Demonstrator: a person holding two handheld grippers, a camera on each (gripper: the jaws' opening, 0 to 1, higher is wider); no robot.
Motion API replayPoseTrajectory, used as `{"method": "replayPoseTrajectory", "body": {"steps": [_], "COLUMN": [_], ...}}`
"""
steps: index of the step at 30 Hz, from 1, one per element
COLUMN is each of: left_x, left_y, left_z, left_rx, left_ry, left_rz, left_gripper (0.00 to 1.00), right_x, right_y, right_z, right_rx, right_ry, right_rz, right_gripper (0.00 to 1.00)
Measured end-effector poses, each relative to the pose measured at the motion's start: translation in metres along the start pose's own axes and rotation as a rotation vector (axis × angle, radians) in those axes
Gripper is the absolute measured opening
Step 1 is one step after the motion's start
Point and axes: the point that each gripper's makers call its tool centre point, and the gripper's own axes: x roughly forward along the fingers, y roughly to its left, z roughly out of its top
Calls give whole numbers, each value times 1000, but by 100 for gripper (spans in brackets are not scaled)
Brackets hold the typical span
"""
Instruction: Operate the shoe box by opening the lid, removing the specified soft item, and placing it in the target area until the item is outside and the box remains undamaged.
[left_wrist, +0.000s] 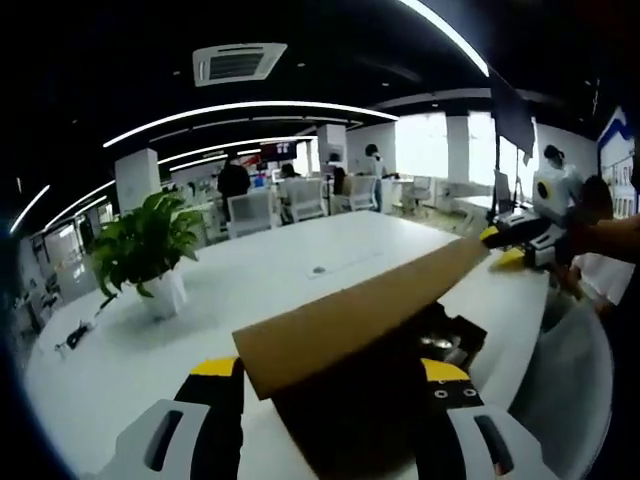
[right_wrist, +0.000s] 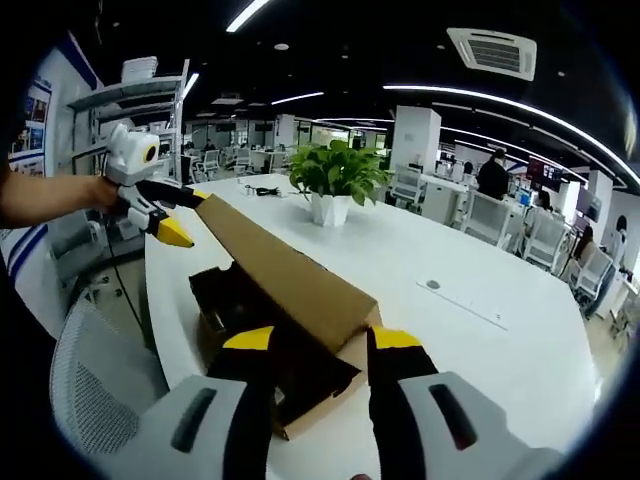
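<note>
One brown shoe box (right_wrist: 285, 345), lid (right_wrist: 285, 275) raised, pinched by both tools (left_wrist: 330, 385) (right_wrist: 320, 355).

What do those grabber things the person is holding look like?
Each hand-held gripper has two black jaws with yellow tips on a light grey body with dark slots. See the left hand-held gripper and the right hand-held gripper. The person's forearm looks bare, no sleeve visible.

Lid (right_wrist: 285, 270) – plain brown card; box (right_wrist: 235, 310) interior black; tongs (right_wrist: 322, 345) yellow-tipped, black; bench (right_wrist: 480, 260) white; plant (right_wrist: 335, 170) green.
</note>
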Motion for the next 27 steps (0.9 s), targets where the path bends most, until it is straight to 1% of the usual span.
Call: {"method": "replayPoseTrajectory", "body": {"steps": [4,8,10,11,15,16,18,19,23,24,27], "left_x": [1,7,6,6,12,12,13,16,19,22,28], "left_y": [3,15,14,13,24,22,23,28,37,42,56], "left_z": [3,4,7,11,15,16,17,18,22,23,26], "left_rx": [23,37,48,54,52,52,54,57,55,55,55], "left_ry": [26,44,52,54,50,48,44,41,25,21,7], "left_rz": [-6,-13,-18,-18,-10,-7,0,5,19,22,43], "left_gripper": [69,67,67,67,66,65,64,62,56,54,47], "right_x": [2,5,6,8,14,14,17,19,24,25,30], "right_y": [-4,-10,-14,-16,-23,-24,-28,-31,-39,-41,-47], "right_z": [3,10,14,15,21,22,25,26,30,31,33], "right_rx": [-1,3,1,2,2,1,-4,-6,-5,-5,-11], "right_ry": [-6,-21,-27,-30,-40,-41,-42,-43,-43,-42,-39], "right_rz": [-2,-6,-11,-13,-21,-23,-25,-27,-30,-30,-34], "right_gripper": [31,30,30,30,30,30,29,29,27,27,26]}}
